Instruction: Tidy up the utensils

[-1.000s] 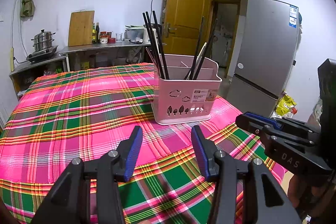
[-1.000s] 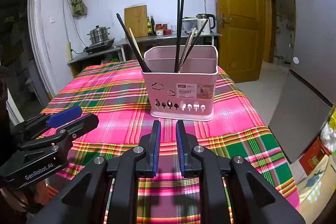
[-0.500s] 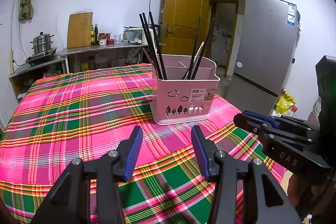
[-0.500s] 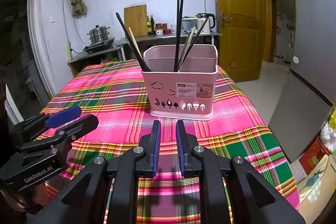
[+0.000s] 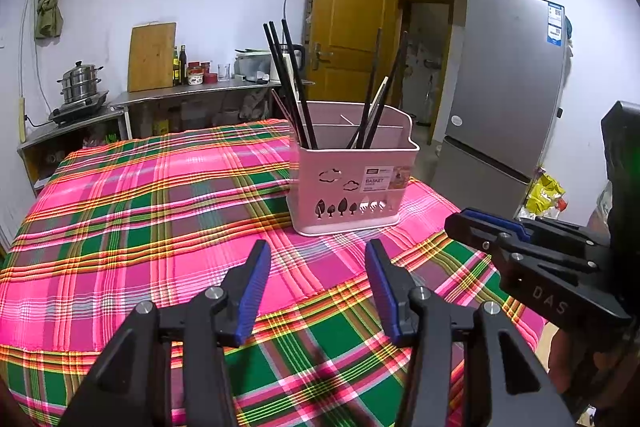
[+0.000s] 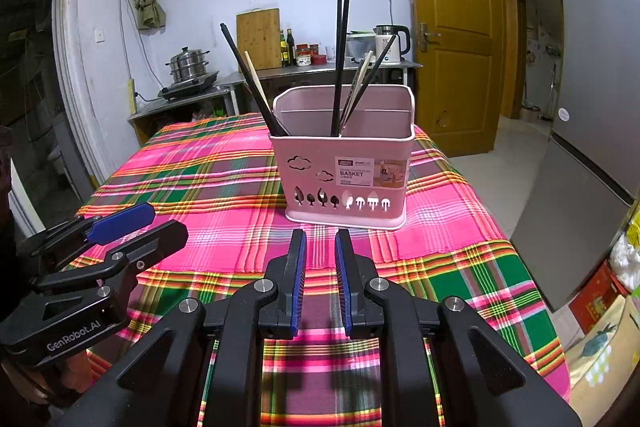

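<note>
Black and pale chopsticks (image 6: 340, 67) are seen gathered in the pink plastic basket (image 6: 344, 171); no utensils are seen on the plaid cloth (image 6: 208, 187); left gripper (image 5: 316, 283) jaws are held wide, right gripper (image 6: 320, 279) jaws narrow, both empty.

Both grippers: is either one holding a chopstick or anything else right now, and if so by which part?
Nothing is held. The left gripper and the right gripper both have empty gaps between their pads, short of the pink basket where the chopsticks stand.

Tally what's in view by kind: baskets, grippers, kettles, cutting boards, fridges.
Pink basket: 1
Grippers: 2, the left gripper and the right gripper
Kettle: 1
Cutting board: 1
Fridge: 1
Total: 6
</note>
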